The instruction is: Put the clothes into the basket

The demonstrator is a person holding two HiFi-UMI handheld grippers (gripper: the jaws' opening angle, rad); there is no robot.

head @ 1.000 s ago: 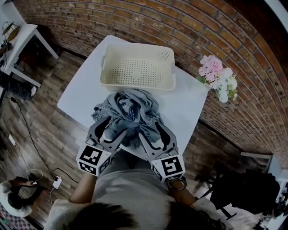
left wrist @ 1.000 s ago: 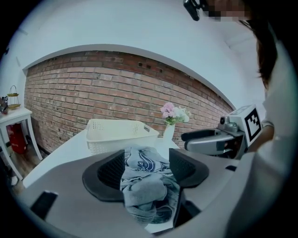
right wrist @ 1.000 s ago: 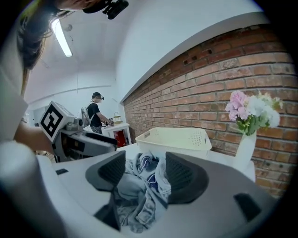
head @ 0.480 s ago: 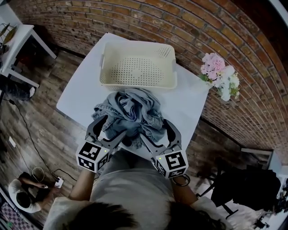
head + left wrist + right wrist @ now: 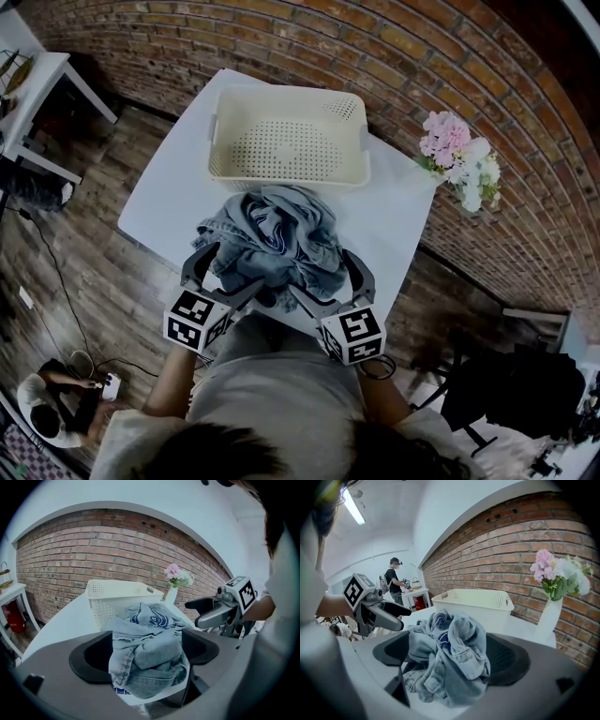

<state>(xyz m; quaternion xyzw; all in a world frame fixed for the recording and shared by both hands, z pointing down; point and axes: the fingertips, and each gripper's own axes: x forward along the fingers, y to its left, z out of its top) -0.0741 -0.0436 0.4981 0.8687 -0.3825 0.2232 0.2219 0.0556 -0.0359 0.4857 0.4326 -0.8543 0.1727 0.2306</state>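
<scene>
Head view, basket point(image 5: 287, 176) empty (clothes point(image 5: 278, 232) beside), left hand-held gripper point(image 5: 229, 272), right hand-held gripper point(image 5: 322, 276), just opened round them.

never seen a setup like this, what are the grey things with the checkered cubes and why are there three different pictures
There is no robot here. A person holds two hand tools, the left gripper and the right gripper; the marker cubes are part of them. One picture comes from a camera on the person's head, looking steeply down. The other two come from a camera riding on each gripper, looking along its fingers. On the white table lie a crumpled pile of denim clothes and, behind it, an empty cream basket. A vase of flowers stands at the right. Nothing is gripped: both grippers' fingers have just been opening and stand apart around the near side of the pile, with cloth between them.
</scene>
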